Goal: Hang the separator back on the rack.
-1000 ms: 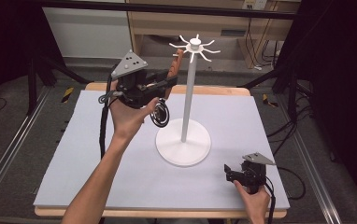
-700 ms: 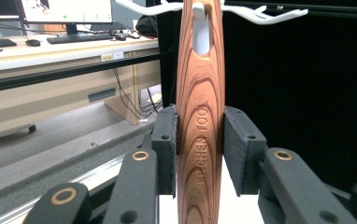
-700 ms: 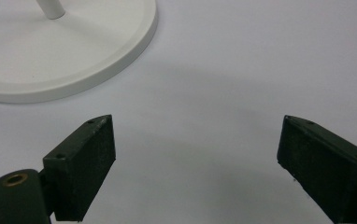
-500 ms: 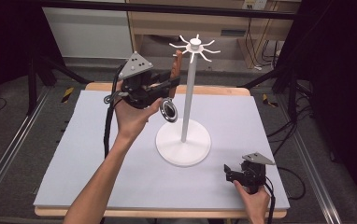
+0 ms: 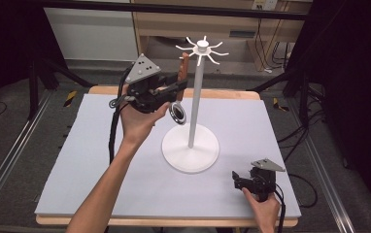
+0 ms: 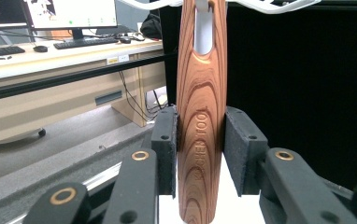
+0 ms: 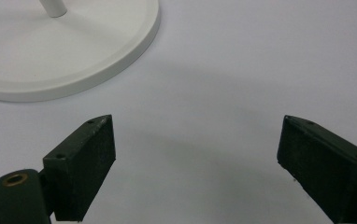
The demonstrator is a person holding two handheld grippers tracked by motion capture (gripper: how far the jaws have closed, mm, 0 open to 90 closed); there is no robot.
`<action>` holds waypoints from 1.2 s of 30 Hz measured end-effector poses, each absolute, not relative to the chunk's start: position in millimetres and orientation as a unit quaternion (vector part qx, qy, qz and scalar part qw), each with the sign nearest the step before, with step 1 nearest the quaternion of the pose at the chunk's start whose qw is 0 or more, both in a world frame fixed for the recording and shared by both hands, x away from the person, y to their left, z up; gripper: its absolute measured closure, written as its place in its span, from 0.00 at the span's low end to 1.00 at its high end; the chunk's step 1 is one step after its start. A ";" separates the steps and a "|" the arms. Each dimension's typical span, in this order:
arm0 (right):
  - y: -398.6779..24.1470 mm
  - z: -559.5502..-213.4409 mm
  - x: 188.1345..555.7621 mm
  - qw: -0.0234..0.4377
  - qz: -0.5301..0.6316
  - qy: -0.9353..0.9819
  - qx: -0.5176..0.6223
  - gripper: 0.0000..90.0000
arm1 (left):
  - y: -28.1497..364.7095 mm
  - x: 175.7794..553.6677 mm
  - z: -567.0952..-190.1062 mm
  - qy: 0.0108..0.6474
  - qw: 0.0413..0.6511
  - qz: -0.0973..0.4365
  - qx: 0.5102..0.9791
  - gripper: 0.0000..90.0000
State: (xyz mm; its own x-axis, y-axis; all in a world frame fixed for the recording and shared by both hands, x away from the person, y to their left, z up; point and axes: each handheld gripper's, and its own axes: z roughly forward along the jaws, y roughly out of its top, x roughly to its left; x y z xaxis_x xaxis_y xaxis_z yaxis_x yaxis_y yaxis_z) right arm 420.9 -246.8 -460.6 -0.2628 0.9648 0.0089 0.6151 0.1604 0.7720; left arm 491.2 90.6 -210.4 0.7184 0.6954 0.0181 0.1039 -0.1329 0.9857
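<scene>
The left gripper [image 5: 176, 87] has its jaws clamped on the wooden handle [image 6: 201, 126] of a kitchen utensil, held up at a hook [image 5: 189, 48] of the white stand [image 5: 192, 145]. The right gripper [image 5: 244, 183] rests near right on the worktop [image 5: 91, 165], jaws wide apart. Letting go before the handle's slot seats on the hook could drop the utensil; pushing sideways might tip the stand.

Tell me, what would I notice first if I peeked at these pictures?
First, the tall white metal stand with spiky hooks on top, upright in the middle of the pale grey table. Next, the striped brown wooden utensil handle, its slot up at the hooks, squeezed between the left gripper's black fingers. Near the table's front right corner, the right gripper rests low with its fingers wide apart, holding nothing.
</scene>
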 end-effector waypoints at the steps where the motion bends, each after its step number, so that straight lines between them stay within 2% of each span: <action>1: -247.0 -460.6 420.9 0.256 0.342 0.718 0.550 0.13 | 90.9 490.9 -210.7 0.281 0.597 0.248 0.710 0.74; 11: -246.7 -460.5 420.7 0.255 0.343 0.717 0.551 0.13 | 98.1 488.2 -216.9 0.279 0.589 0.246 0.718 0.71; 23: -247.1 -460.8 420.6 0.256 0.341 0.717 0.551 0.13 | 124.8 475.8 -235.8 0.286 0.575 0.252 0.724 0.63; 36: -247.4 -461.5 420.3 0.256 0.342 0.716 0.552 0.13 | 159.9 459.3 -282.8 0.305 0.551 0.251 0.735 0.54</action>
